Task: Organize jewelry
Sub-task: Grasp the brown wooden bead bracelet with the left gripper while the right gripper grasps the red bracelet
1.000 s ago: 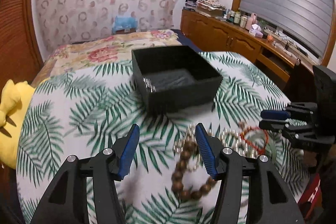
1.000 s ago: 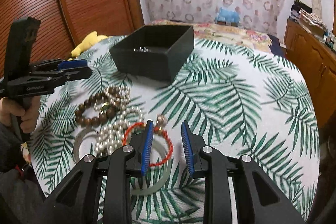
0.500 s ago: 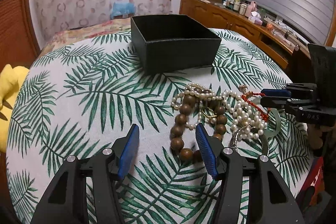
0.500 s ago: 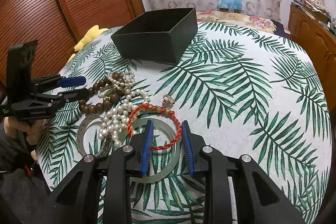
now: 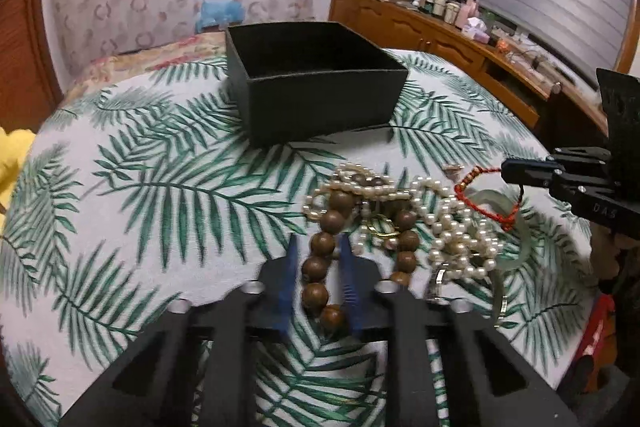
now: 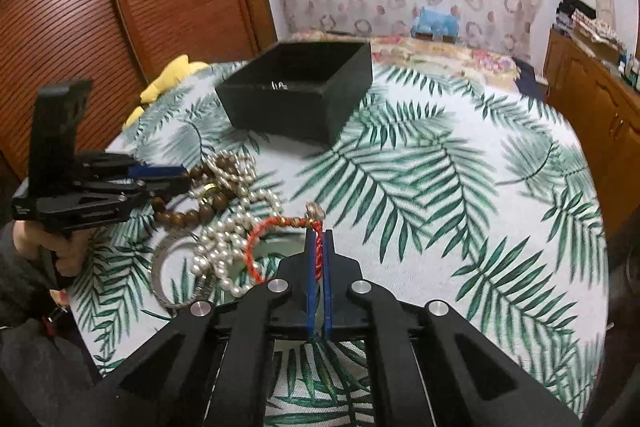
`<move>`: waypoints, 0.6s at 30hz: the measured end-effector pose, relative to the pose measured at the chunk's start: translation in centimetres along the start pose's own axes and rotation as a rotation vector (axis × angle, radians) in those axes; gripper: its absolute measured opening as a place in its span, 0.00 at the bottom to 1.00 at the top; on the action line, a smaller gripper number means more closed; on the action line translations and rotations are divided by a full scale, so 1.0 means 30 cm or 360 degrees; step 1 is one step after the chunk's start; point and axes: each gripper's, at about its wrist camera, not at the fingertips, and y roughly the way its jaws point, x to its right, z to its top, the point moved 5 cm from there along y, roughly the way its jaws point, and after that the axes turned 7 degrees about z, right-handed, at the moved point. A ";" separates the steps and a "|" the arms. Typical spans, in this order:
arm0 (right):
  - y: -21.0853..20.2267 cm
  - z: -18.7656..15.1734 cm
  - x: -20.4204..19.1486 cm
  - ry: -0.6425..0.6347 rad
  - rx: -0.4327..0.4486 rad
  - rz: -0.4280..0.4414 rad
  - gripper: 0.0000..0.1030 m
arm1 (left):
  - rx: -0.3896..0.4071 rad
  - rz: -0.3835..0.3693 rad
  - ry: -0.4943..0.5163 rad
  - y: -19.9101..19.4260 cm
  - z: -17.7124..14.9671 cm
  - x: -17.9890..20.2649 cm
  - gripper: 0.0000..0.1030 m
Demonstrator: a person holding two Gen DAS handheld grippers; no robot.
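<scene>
Jewelry is lying in a tangled heap on the near part of the palm-print tablecloth (image 6: 440,155), and both tools are biting into it at once. The left gripper (image 5: 320,267) is closing around the wooden bead bracelet (image 5: 320,259); its blue pads are pressing against the beads on either side, so it looks clamped on that strand, whose long axis is running straight away from the tool. The right gripper (image 6: 318,267) is pinching the red cord bracelet (image 6: 276,227) with its pads together on the cord. The black box (image 6: 300,95) is standing farther off, beyond the heap, open at the top with something small and shiny already inside. The coming move turns on that: the box lies straight ahead of both tools, slightly nearer the left one. In the way, pearl strands (image 5: 452,227) are draped over the wooden beads and beside the red cord, with a pale green bangle (image 5: 520,239) underneath, so lifting either piece may drag neighbours along.
</scene>
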 end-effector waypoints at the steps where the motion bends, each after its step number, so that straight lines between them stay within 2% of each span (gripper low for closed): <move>1: -0.012 0.006 -0.003 -0.0005 0.0014 -0.0005 0.03 | -0.0003 -0.0003 -0.0010 -0.002 0.000 0.000 0.12; 7: -0.066 0.038 -0.022 -0.0023 0.0071 -0.0006 0.03 | 0.0057 -0.0037 -0.0021 -0.080 0.020 0.020 0.12; 12: -0.085 0.060 -0.041 -0.0036 0.0091 -0.0014 0.03 | 0.0163 -0.0070 -0.0008 -0.187 0.077 0.054 0.12; 15: -0.094 0.070 -0.056 -0.0041 0.0105 -0.0009 0.03 | 0.0190 -0.0116 -0.0001 -0.230 0.109 0.073 0.12; 18: -0.100 0.079 -0.072 -0.0058 0.0115 -0.0012 0.03 | 0.0232 -0.0112 0.0029 -0.270 0.137 0.095 0.12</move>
